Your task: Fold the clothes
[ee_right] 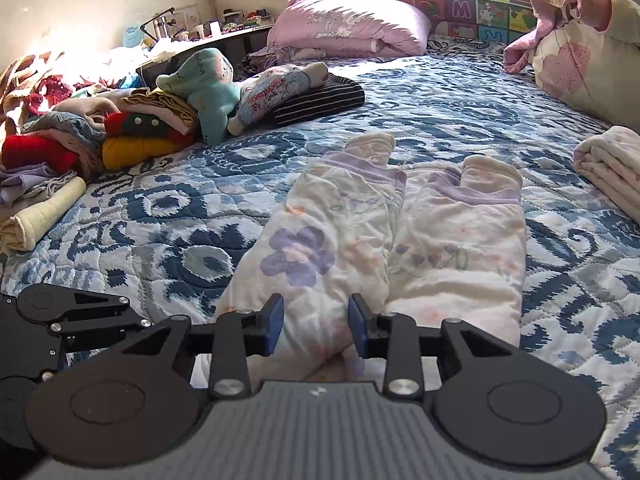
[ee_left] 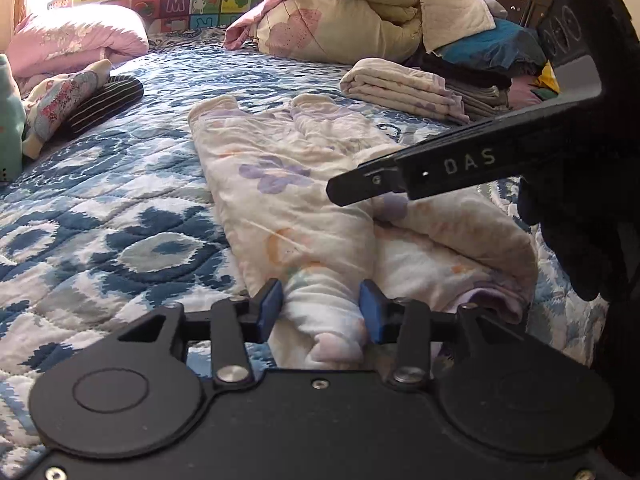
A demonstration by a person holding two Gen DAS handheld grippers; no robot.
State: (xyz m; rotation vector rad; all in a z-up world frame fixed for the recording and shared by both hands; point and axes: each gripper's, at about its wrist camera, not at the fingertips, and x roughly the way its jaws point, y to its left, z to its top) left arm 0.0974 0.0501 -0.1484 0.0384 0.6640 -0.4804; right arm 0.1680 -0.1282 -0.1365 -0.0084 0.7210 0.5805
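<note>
A cream garment with purple flowers (ee_left: 276, 184) lies lengthwise on the blue patterned quilt (ee_left: 120, 216), folded along its middle. My left gripper (ee_left: 322, 310) has its blue pads on a bunched near end of the garment. The right gripper's body (ee_left: 480, 160) hangs above the garment's right half in this view. In the right wrist view the garment (ee_right: 360, 240) shows its purple-trimmed far ends, and my right gripper (ee_right: 316, 326) has its pads on a fold at the near end. The left gripper's body (ee_right: 52, 332) shows at the lower left.
A folded cream cloth (ee_left: 400, 88) and a stack of dark clothes (ee_left: 480, 64) sit at the far right. Unfolded clothes (ee_right: 100, 132), a teal garment (ee_right: 208, 88) and a striped item (ee_right: 320, 100) lie at the left. Pillows (ee_right: 348, 24) and bedding (ee_left: 340, 12) line the far end.
</note>
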